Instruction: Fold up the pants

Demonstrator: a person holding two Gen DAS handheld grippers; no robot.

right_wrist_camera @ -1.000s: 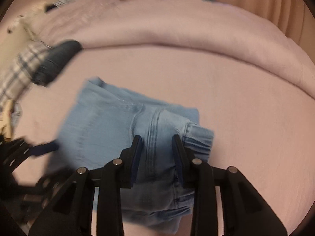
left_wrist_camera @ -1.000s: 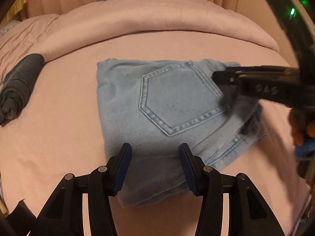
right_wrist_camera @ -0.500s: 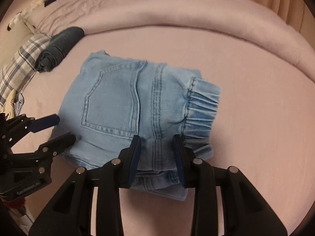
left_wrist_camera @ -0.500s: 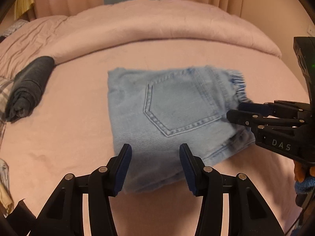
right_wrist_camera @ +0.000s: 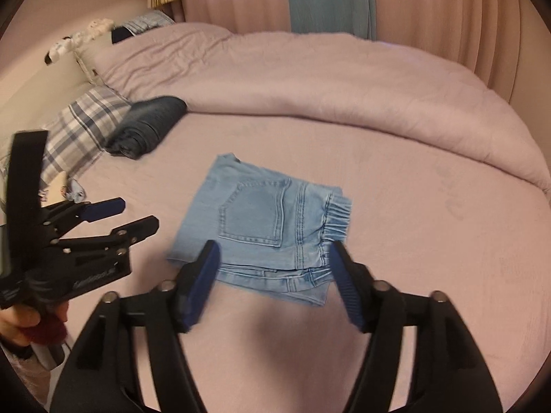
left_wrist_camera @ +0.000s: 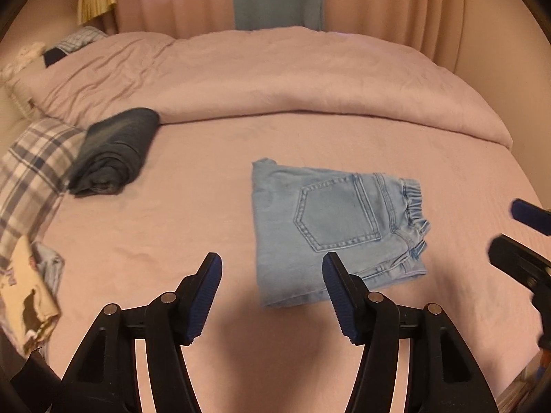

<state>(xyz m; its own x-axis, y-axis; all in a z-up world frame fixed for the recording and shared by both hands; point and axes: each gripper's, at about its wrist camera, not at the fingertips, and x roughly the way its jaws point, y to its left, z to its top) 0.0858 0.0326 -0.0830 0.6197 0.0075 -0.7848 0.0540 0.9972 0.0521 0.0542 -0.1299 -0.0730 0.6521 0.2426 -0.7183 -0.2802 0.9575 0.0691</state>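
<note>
Light-blue jeans [left_wrist_camera: 335, 230] lie folded into a compact packet on the pink bedsheet [left_wrist_camera: 193, 227], back pocket up, elastic waistband toward the right edge. Left gripper [left_wrist_camera: 272, 292] hovers above the sheet, jaws opening, nothing between them. Right gripper [right_wrist_camera: 275, 275] hovers above the packet's near edge, jaws also opening, clear of the denim. Fold looks finished. Risks: near-edge layers sit stepped and could slide apart if a finger snags them; springy waistband might lift the top layer. Rolled dark garment [left_wrist_camera: 113, 155] and plaid pillow [left_wrist_camera: 31, 172] sit well apart, no interference.
</note>
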